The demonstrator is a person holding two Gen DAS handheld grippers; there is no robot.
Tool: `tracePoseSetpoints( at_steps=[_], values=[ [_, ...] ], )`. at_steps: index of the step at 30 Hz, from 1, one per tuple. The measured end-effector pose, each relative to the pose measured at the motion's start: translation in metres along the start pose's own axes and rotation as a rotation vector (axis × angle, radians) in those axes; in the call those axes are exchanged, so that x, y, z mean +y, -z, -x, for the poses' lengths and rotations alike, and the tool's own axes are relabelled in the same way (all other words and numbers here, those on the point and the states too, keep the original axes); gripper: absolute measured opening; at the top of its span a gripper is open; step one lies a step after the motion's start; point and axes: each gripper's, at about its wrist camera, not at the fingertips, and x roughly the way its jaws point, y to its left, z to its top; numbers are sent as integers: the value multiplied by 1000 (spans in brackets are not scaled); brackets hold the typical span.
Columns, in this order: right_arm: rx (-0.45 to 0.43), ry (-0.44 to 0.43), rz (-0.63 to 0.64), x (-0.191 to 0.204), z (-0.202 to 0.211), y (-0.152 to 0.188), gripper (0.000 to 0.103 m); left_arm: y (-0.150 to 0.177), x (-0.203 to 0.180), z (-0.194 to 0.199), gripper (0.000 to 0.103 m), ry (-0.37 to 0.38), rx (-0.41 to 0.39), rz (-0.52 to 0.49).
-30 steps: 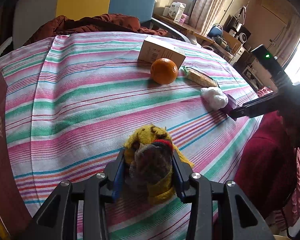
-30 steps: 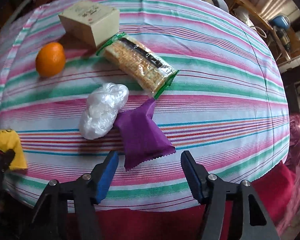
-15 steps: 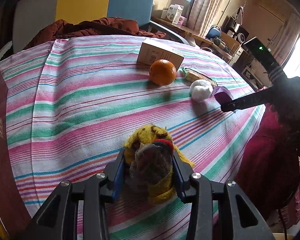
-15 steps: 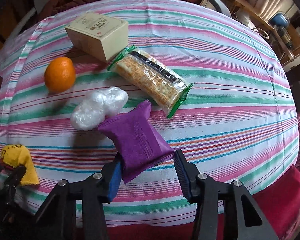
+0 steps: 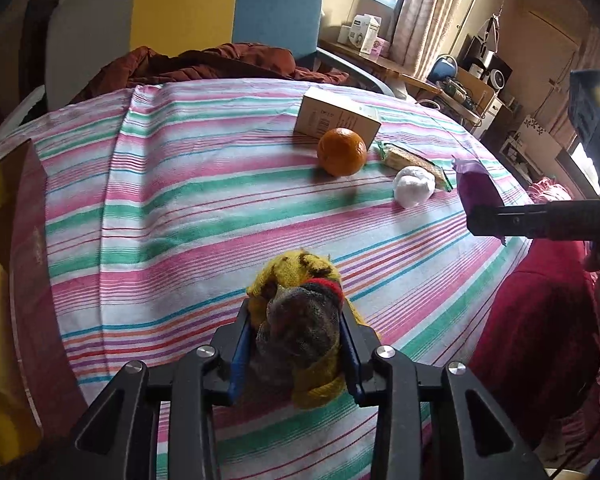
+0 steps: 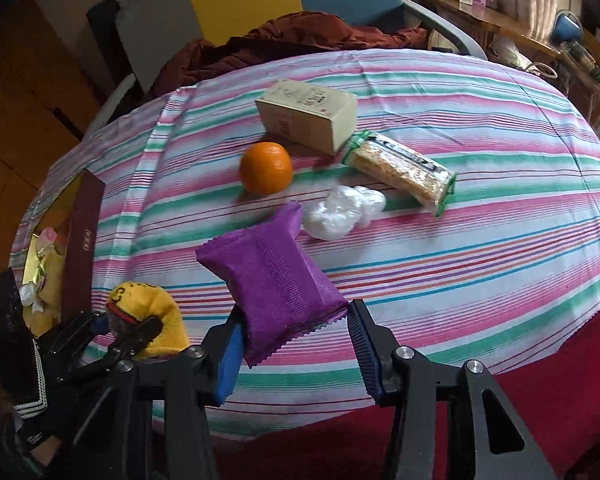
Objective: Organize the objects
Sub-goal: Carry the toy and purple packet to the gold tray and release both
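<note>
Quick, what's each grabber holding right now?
Left gripper: shut on the yellow knitted sock.
Right gripper: shut on the purple snack packet, lifted off the striped tablecloth.

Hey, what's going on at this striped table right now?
A person is tidying up with a handheld gripper in each hand. The left gripper is shut on a yellow knitted toy near the table's front edge. The right gripper holds a purple packet raised above the striped tablecloth. An orange, a cream box, a cracker pack and a white plastic wad lie on the cloth.
</note>
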Motion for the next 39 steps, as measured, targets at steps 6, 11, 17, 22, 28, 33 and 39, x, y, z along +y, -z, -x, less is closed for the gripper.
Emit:
tracePoseSetpoints(
  at_steps=[6, 11, 17, 22, 28, 33, 39],
  values=[
    [-26, -85, 53, 43, -1, 2, 50, -1, 3, 29, 38, -52, -70, -16],
    [-24, -137, 83, 67, -5, 4, 50, 0, 10, 52, 38, -77, -113, -2],
    [-26, -183, 128, 94, -6, 5, 50, 1, 23, 74, 38, -101, -151, 32],
    [-23, -222, 166, 116, -8, 6, 50, 6, 35, 84, 38, -121, -164, 65],
    [-7, -269, 220, 145, -14, 4, 50, 16, 58, 98, 38, -146, -164, 126],
    [15, -307, 282, 172, -20, 6, 50, 26, 85, 117, 38, -171, -176, 189],
    [49, -344, 370, 210, -31, 7, 51, 43, 139, 149, 38, -237, -205, 331]
  ],
)
